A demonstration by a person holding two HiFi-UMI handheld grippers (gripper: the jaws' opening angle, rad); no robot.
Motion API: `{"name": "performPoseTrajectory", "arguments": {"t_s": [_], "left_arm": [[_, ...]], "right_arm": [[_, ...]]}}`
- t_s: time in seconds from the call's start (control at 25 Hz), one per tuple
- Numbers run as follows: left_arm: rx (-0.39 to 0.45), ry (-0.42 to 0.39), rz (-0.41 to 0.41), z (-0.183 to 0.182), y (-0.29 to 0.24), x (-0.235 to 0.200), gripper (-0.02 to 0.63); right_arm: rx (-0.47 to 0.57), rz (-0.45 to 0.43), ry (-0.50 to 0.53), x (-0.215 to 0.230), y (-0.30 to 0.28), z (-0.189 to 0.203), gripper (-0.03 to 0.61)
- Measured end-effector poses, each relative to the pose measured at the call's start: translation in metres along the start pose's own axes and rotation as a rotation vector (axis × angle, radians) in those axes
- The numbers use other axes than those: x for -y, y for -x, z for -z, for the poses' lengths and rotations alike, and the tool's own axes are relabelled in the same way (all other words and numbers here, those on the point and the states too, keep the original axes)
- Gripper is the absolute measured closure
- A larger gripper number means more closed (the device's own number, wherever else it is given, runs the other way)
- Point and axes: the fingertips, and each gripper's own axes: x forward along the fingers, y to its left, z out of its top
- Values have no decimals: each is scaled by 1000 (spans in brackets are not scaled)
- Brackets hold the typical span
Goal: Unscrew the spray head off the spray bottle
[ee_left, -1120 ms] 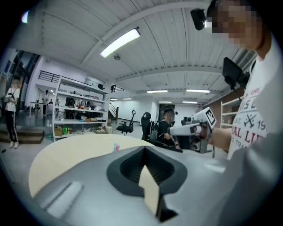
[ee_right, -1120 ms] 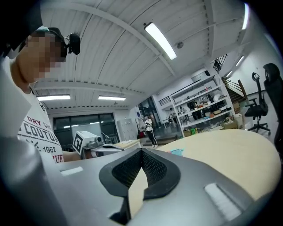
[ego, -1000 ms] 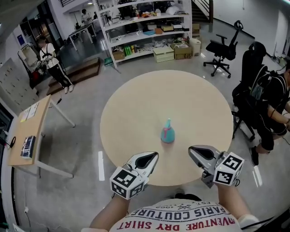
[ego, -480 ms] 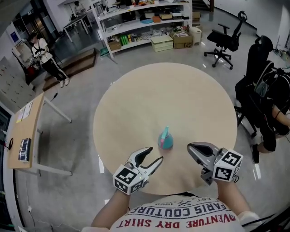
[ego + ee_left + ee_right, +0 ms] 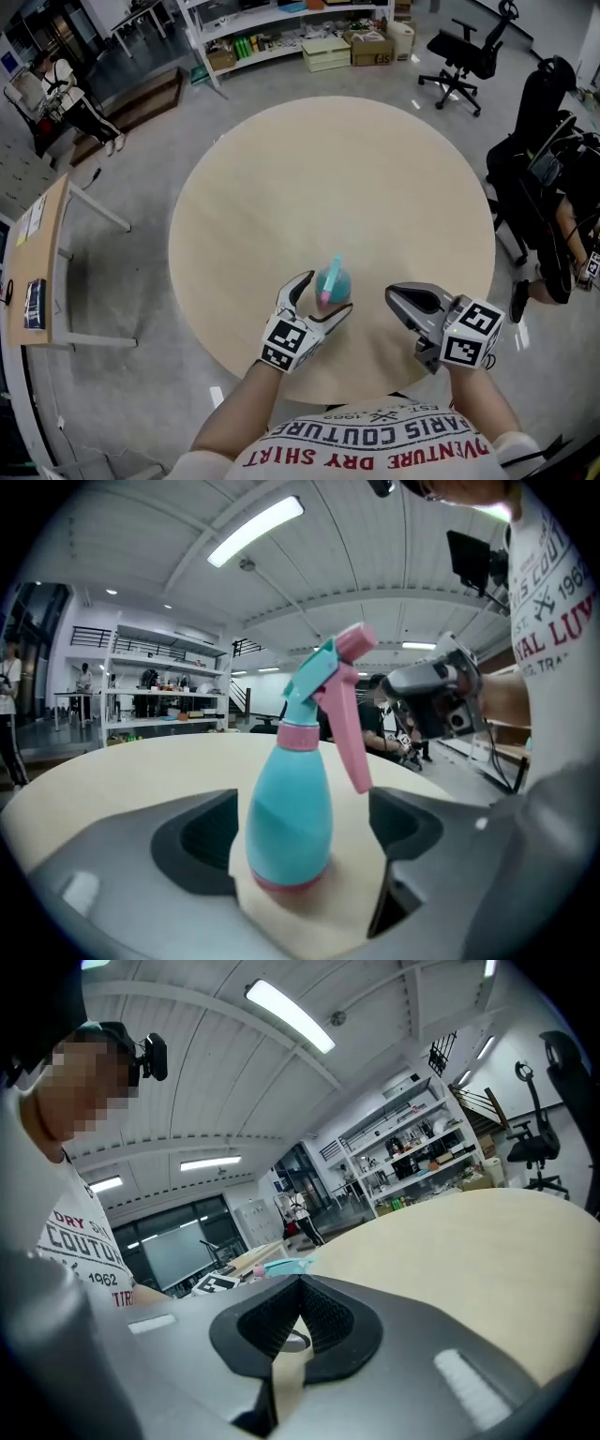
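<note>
While the left hand-held gripper (image 5: 324, 296) sits at lower centre of the head view, its jaws have just been opening and stand wide, released, with the teal spray bottle (image 5: 289, 817) upright between them on the round worktop (image 5: 281, 178), pads not touching it. That reads as the reach to steady the body. Further right, the right hand-held gripper (image 5: 394, 295) is clenched on nothing; next it likely must open and take the spray head (image 5: 323, 672).

a round beige table (image 5: 375, 178) carries one teal spray bottle (image 5: 333, 281), upright near its front edge.
</note>
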Motion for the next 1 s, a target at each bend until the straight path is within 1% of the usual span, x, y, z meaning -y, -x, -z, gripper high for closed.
{"name": "performPoseTrajectory", "arguments": {"t_s": [0.2,0.32,0.36,0.44,0.52,0.72,0.8,0.88,1.0], "left_arm": [[10,-31,12,-3,-14,-5,187],[-11,-58,32,1,-19,-5,188],[-18,-68,32,3,-21,-5,201],[-24,-78,23,5,-23,-6,276],[-26,-73,24,4,-25,-5,281],[-25,-81,62,3,-26,-5,288],[-28,-83,76,5,-24,-5,290],[-25,-88,87,5,-24,-5,290],[-18,-93,94,3,-28,-5,290]], "right_arm": [[-17,-4,-16,12,-10,5,577],[-27,-10,-23,13,-15,6,577],[-31,-12,-23,14,-17,7,577],[-37,-16,-22,16,-19,9,577],[-40,-21,-19,20,-19,10,577],[-68,-42,-9,26,-30,17,577],[-65,-58,37,22,-36,18,577],[-64,-63,140,18,-43,15,577],[-92,-75,293,14,-58,16,575]]}}
